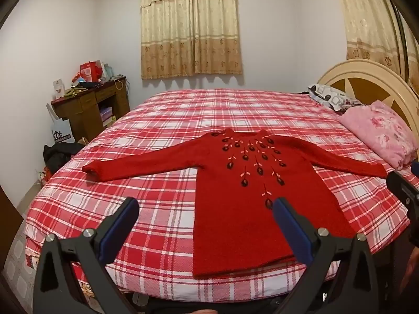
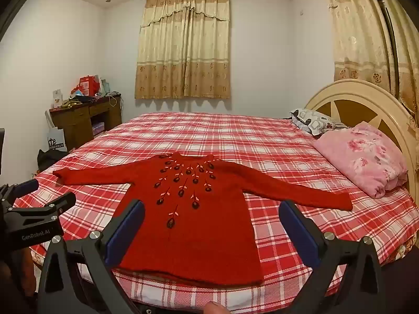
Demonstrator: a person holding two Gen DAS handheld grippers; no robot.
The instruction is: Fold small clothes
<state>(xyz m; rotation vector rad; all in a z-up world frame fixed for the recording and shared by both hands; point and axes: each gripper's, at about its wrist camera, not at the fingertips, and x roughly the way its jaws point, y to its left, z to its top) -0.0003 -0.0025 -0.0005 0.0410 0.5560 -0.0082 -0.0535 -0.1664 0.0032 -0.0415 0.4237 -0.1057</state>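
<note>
Left wrist view: red knitted sweater with dark embroidered flowers (image 1: 235, 209) flat, sleeves spread, on red-and-white checked bed (image 1: 167, 209), pink floral pillow (image 1: 385, 133) beyond; left gripper (image 1: 207, 209) and right gripper (image 2: 212, 214) gaping, empty, unobstructed.

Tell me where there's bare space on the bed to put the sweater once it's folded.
The widest bare plaid lies between the red sweater collar and the curtained wall. Smaller patches sit under each spread sleeve. It is crowded by the headboard, where the pink quilt and patterned pillow lie.

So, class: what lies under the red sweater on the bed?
The red sweater lies flat on the red-and-white checked bedcover, which shows all around it. Whatever lies beneath its body is covered.
</note>
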